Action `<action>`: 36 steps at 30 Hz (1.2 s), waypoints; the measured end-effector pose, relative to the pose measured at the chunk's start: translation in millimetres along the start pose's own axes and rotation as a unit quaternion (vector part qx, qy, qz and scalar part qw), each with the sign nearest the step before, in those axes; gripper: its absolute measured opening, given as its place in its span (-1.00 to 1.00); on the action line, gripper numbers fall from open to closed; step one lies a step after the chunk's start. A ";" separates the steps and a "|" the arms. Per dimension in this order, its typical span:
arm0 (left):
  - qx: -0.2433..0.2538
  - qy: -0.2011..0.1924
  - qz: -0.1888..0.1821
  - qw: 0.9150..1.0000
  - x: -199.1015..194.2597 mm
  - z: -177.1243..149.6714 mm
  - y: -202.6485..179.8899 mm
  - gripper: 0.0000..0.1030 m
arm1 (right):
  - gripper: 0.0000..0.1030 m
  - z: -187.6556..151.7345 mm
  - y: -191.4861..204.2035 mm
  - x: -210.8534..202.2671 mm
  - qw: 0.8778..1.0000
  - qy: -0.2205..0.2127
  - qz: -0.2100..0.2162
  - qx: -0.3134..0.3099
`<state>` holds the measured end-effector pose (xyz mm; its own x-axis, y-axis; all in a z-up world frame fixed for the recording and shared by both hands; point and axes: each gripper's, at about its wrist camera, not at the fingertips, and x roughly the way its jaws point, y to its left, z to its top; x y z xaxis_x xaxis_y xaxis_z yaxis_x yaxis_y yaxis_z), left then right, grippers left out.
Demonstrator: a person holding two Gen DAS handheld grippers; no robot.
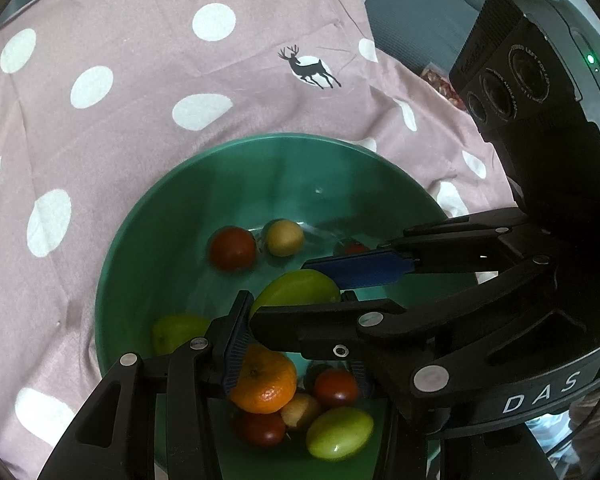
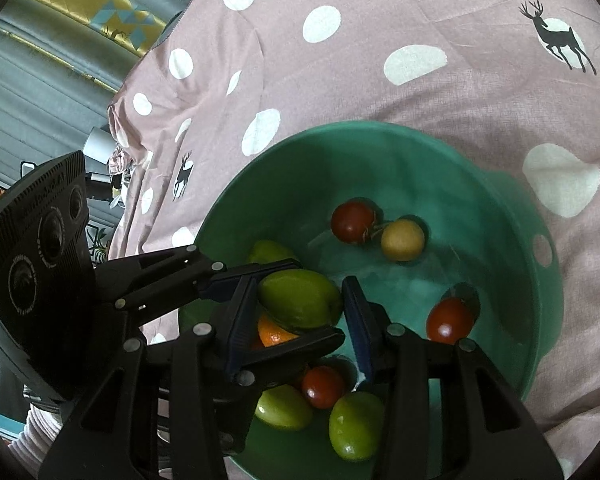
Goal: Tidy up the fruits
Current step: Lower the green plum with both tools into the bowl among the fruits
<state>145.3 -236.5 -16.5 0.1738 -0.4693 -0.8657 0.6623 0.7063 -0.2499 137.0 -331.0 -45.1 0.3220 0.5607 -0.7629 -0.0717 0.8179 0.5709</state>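
Observation:
A teal bowl (image 1: 260, 184) (image 2: 380, 126) sits on a pink dotted cloth and holds several fruits. Above them hangs an oval green fruit (image 1: 296, 290) (image 2: 296, 296), gripped crosswise by both tools. My left gripper (image 1: 296, 300) (image 2: 320, 300) is shut on it from one side. My right gripper (image 2: 300, 308) (image 1: 280, 292) is shut on it from the other, blue pads against its flanks. Underneath lie an orange (image 1: 264, 380) (image 2: 274, 336), red tomatoes (image 1: 232, 248) (image 2: 450, 320), a yellow fruit (image 1: 284, 238) (image 2: 402, 240) and more green fruits (image 1: 340, 432) (image 2: 356, 426).
The pink cloth (image 1: 140, 120) (image 2: 380, 20) with white dots and deer prints surrounds the bowl on all sides. A grey floor (image 1: 412, 20) lies beyond its far edge. Yellow patterned furnishings (image 2: 80, 4) stand past the cloth's left edge.

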 end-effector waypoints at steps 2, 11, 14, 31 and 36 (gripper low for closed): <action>-0.001 0.000 0.000 1.000 0.0 0.3 0.2 -0.14 | -0.14 0.2 0.6 0.3 1.000 0.000 -0.001 0.000; 0.002 0.002 0.002 1.000 -1.2 0.0 0.0 -0.14 | -0.14 1.1 1.2 0.3 1.000 0.000 -0.001 -0.001; 0.002 0.002 0.005 1.000 -0.9 -0.6 -0.9 -0.14 | -0.14 1.0 0.3 -0.3 1.000 -0.001 -0.001 -0.002; 0.007 0.005 0.014 1.000 1.3 -0.2 -3.4 -0.14 | -0.13 -0.7 0.1 -0.3 1.000 -0.001 -0.008 -0.008; 0.008 0.007 0.018 1.000 2.6 0.0 -3.7 -0.14 | -0.13 -0.9 0.4 0.1 1.000 0.000 -0.011 -0.009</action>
<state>143.3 -240.3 -17.9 0.1871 -0.4364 -0.8801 0.6668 0.7143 -0.2124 136.1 -330.5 -45.2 0.3246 0.5425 -0.7748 -0.0821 0.8322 0.5484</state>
